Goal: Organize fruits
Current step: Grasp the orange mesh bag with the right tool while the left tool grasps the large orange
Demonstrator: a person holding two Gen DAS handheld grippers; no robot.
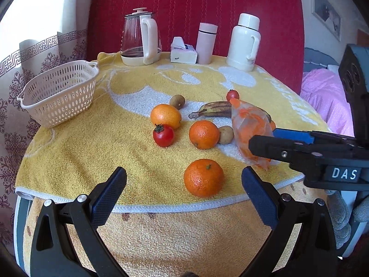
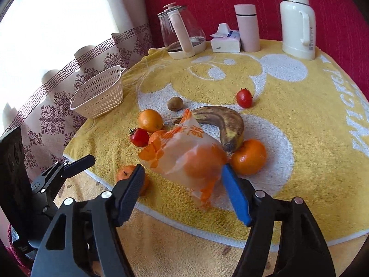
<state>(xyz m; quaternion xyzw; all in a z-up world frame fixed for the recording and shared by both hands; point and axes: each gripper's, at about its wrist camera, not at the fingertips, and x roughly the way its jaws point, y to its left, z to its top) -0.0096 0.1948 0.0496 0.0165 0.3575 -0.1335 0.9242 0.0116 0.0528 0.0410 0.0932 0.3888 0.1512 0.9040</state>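
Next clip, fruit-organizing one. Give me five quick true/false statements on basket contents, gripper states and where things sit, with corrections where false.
1. The basket already holds two oranges. False: no fruit shows in it; all the fruit lies on the towel.
2. The left gripper is open, with an orange on the towel between its fingers. True.
3. The right gripper is clamped shut on the banana. False: it is open, around a plastic bag.
4. A kettle, tissue box and two flasks stand along the far edge. True.
5. The banana is bright yellow and unblemished. False: it is heavily browned.
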